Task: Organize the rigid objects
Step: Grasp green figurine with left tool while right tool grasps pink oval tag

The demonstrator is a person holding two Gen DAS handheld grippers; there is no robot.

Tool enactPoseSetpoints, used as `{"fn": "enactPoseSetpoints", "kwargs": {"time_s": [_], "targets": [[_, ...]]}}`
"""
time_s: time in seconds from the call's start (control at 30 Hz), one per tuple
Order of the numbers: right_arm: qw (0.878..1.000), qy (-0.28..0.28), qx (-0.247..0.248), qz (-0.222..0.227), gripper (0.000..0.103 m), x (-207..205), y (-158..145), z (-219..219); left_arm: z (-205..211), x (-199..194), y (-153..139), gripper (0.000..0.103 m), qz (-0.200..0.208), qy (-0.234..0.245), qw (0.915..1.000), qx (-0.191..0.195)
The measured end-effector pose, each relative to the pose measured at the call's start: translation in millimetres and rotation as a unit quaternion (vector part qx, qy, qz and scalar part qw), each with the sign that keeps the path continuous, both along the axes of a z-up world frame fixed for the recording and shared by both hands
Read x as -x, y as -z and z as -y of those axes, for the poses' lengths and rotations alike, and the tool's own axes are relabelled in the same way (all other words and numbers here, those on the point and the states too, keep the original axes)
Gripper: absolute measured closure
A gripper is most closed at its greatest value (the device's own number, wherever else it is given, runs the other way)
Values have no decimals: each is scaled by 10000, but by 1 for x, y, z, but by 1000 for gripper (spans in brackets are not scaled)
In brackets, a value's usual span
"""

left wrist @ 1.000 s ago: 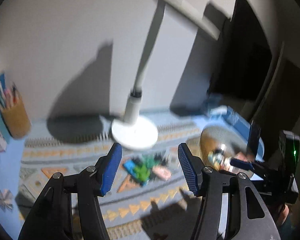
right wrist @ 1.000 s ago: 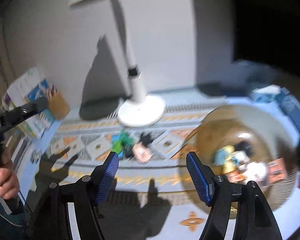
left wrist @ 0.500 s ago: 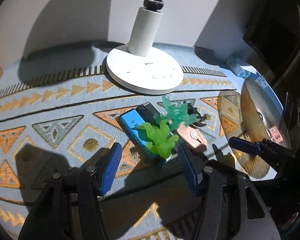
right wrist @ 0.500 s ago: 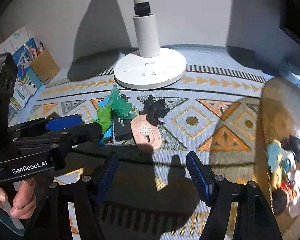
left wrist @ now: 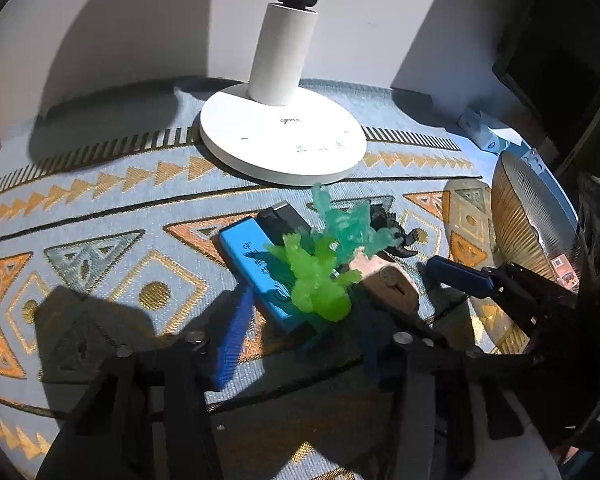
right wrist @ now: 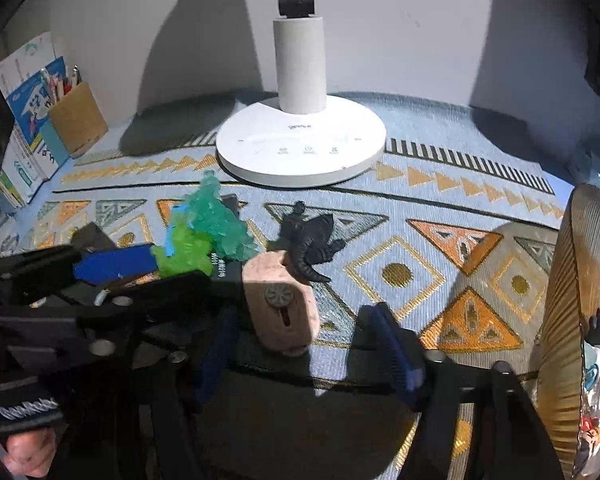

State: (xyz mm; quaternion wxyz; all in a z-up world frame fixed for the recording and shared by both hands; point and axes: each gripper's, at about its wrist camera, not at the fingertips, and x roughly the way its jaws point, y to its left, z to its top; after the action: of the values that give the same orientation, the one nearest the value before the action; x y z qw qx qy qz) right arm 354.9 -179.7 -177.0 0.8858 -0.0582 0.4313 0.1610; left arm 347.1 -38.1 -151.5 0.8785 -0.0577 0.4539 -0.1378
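A small pile lies on the patterned mat: a blue box (left wrist: pixel 256 264), a black box (left wrist: pixel 282 216), a light green figure (left wrist: pixel 316 280), a teal figure (left wrist: pixel 348 224), a black dinosaur (right wrist: pixel 310 240) and a pink block (right wrist: pixel 280 304). My left gripper (left wrist: pixel 300 344) is open, low on the mat, its fingers either side of the blue box and light green figure. My right gripper (right wrist: pixel 304 356) is open, its fingers either side of the pink block's near end. Each gripper shows in the other's view.
A white lamp base (left wrist: pixel 282 140) stands behind the pile. A ribbed amber bowl (right wrist: pixel 568 320) with several toys sits at the right. A pen holder (right wrist: pixel 76 120) and books (right wrist: pixel 28 120) stand at the far left.
Both grippers have come down and forward to the pile, from high above the table to just over the mat. Both stay open. The objects have not moved.
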Motion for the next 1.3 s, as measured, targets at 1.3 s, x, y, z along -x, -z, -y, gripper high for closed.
{"fn": "enactPoseSetpoints", "kwargs": {"time_s": [1.3], "targets": [[9997, 9, -232, 119, 68, 57, -4, 14, -3, 1, -14, 73, 307, -81, 9983, -487]]}}
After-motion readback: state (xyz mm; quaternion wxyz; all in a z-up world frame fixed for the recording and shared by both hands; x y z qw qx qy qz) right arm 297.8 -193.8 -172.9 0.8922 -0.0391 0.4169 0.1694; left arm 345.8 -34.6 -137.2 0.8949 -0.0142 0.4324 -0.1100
